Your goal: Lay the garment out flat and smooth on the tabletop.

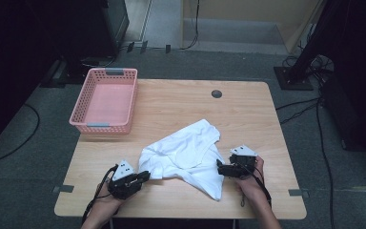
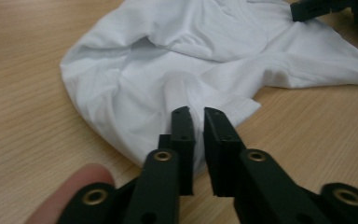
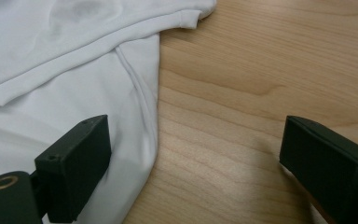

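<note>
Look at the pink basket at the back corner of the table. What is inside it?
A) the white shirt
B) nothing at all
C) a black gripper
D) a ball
B, since the high view shows the pink basket with a bare bottom, while the white shirt lies crumpled on the table between the left gripper and the right gripper.
</note>
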Available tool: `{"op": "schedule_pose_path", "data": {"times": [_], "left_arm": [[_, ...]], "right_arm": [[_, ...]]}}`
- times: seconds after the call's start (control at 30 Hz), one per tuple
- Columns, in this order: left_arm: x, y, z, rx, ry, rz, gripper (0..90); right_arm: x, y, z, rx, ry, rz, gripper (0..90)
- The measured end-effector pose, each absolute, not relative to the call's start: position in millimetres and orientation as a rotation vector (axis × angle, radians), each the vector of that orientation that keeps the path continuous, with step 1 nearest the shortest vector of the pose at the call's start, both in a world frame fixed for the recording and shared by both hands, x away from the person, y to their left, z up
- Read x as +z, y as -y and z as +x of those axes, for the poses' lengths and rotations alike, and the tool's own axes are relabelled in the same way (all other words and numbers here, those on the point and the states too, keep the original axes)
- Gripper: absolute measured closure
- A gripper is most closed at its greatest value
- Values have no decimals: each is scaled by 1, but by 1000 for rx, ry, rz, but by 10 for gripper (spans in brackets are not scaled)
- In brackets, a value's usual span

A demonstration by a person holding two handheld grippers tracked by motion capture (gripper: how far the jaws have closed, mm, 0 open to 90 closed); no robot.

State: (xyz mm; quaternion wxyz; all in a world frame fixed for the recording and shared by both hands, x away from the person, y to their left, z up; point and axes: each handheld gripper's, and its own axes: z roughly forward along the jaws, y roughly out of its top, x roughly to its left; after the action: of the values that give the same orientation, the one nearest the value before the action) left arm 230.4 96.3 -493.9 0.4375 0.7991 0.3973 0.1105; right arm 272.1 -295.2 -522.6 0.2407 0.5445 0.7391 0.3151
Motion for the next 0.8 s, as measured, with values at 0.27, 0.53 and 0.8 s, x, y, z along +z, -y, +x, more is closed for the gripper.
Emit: {"op": "schedule_pose_path", "data": {"times": [0.27, 0.53, 0.8], "left_arm": [[-483, -44, 238, 330, -882, 1985, 630], [-504, 16, 270, 516, -953, 2114, 647], [-512, 29, 279, 529, -951, 2164, 851]], "right_arm": [[-504, 282, 254, 956, -1973, 1461, 104], [-506, 255, 232, 991, -2078, 1363, 103], [-518, 246, 229, 906, -2177, 1251, 104]]}}
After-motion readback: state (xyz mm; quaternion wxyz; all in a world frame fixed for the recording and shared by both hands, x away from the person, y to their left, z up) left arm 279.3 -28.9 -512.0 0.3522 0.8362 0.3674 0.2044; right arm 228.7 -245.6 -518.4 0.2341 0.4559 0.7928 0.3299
